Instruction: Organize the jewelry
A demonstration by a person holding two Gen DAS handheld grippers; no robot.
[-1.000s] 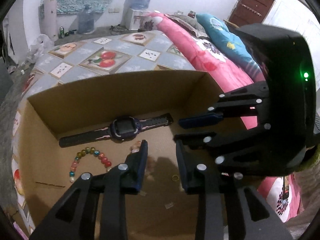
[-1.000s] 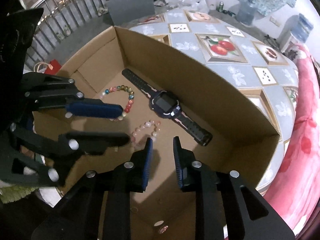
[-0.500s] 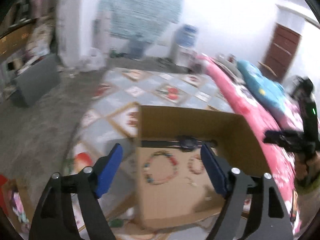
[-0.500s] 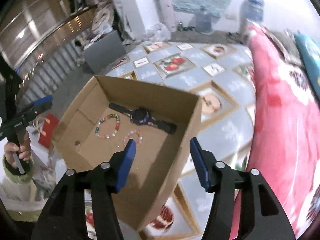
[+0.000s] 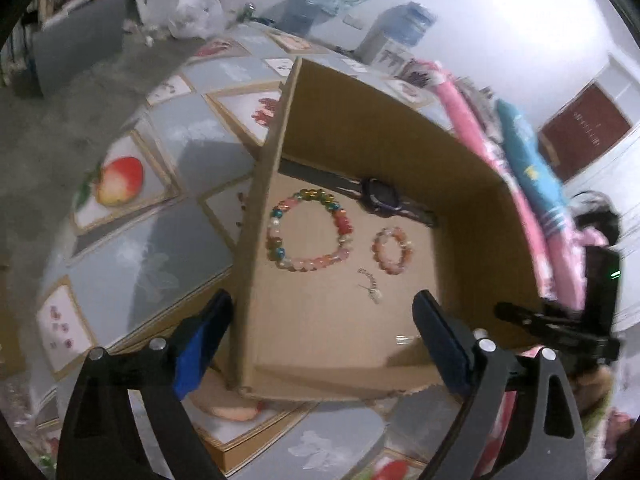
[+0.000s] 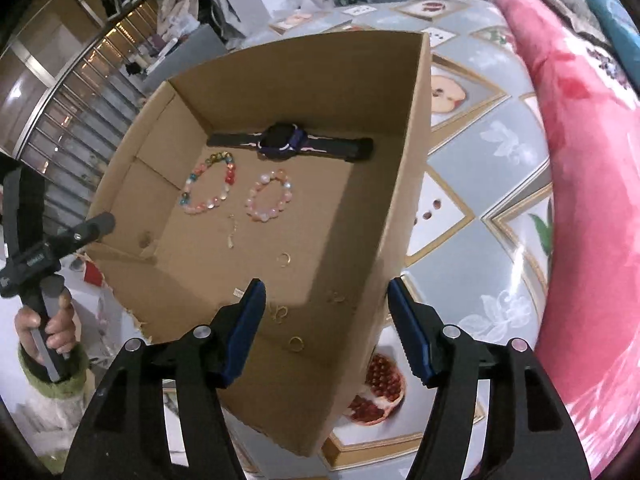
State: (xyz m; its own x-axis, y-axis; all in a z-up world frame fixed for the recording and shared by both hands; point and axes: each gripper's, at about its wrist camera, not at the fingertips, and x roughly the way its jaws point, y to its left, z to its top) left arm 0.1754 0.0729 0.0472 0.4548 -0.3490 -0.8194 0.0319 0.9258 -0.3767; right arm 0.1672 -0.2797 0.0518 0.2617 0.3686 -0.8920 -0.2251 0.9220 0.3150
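An open cardboard box (image 5: 260,240) (image 6: 412,160) holds a dark watch (image 5: 380,194) (image 6: 284,144), a multicoloured bead bracelet (image 5: 308,236) (image 6: 210,188), a small pink bead bracelet (image 5: 392,250) (image 6: 270,196), a thin chain piece (image 5: 370,284) (image 6: 232,232) and gold rings (image 6: 284,258). My left gripper (image 5: 324,320) hovers at the box's near left side. Its jaws are opening and straddle the left wall without touching it. My right gripper (image 6: 326,292) hangs over the box's right side, jaws opening, with nothing gripped.
The box sits on a grey cloth printed with fruit pictures (image 5: 120,182) (image 6: 472,168). Pink bedding (image 6: 580,140) runs along the right. A hand (image 6: 44,328) holds the left gripper's handle. Water jugs (image 5: 400,24) and a brown door (image 5: 584,128) stand behind.
Both grippers have drawn back out of the box and apart, to opposite sides of it. Both views have rolled. Both pairs of jaws went from nearly shut to wide.
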